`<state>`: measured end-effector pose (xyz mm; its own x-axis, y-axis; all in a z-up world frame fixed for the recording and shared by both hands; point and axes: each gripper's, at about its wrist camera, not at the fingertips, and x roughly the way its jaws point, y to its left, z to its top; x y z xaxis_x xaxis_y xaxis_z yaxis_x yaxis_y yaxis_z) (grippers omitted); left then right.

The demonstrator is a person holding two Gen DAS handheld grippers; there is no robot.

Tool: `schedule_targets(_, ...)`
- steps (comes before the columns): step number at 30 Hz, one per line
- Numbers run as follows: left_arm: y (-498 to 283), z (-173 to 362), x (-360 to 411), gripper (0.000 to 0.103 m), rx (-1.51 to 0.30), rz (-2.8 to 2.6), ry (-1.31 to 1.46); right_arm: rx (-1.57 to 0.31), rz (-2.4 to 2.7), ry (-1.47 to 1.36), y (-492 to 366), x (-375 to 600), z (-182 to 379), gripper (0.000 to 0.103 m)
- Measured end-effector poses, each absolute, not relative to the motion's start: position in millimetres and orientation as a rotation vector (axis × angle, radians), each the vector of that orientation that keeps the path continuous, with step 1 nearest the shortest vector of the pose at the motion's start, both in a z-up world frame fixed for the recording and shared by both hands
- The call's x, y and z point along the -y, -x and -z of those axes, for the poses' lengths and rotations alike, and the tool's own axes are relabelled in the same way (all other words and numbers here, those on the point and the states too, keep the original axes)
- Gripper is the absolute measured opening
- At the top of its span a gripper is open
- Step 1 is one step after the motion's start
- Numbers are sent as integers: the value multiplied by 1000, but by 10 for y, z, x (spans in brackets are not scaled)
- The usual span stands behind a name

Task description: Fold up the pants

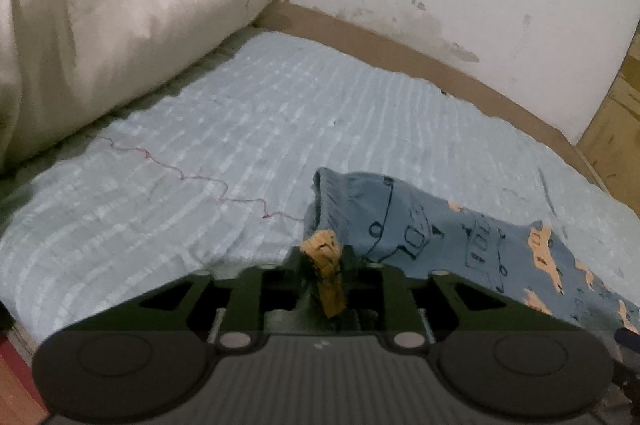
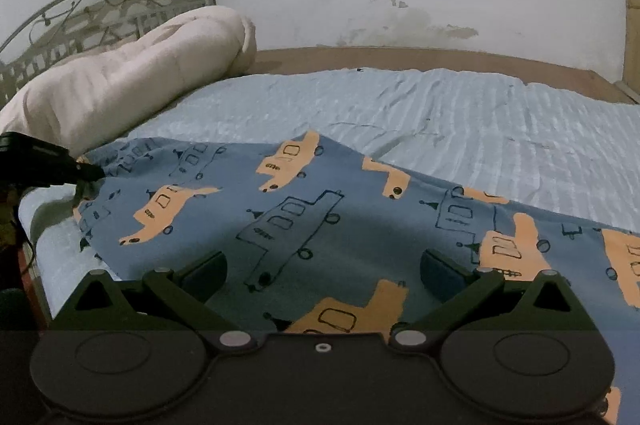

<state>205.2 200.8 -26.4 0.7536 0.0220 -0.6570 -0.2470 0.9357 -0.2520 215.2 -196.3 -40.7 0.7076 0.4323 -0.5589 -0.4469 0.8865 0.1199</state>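
Observation:
Blue pants printed with orange and outlined trucks lie spread on the light blue bed sheet. In the left wrist view the pants run off to the right. My left gripper is shut on a bunched edge of them, and an orange patch of cloth sticks up between its jaws. The right wrist view shows that same left gripper pinching the pants' far left corner. My right gripper hovers over the near part of the pants with its jaws wide open and nothing pressed between them.
A rolled cream duvet lies along the left side of the bed, in front of a metal headboard. A brown bed frame runs along the stained white wall. A loose red thread lies on the sheet.

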Motion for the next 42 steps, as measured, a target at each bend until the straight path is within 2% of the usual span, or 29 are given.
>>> schedule_targets(1,-2035,225,-1978,58,-696,-156,312,-613,-492,30,-2145,1960,395,102)
schedule_targets(3,-1994,119,-1877,76,-650,-181,237,-600,-498,48,-2141,1954,345,102)
schedule_targets(10,-2187,-95,-1228,97,-551,-158,-24,-570,-454,165,-2541,1728,96,102)
schedule_targets(17,-2713,192,-782,97,-640,-121,-153,-607,-490,285,-3220,1289,312,102)
schedule_targets(27,-3016,393,-909,101,-721,-195,-114,-614,-329,276,-3728,1468,513,102)
schedule_targets(32,-2951,300,-859,101,-688,-212,-146,-556,-260,294,-3562,1618,415,102)
schedule_targets(42,-2559,39,-436,102,-670,-106,-106,-520,-384,308,-2457,1918,181,102)
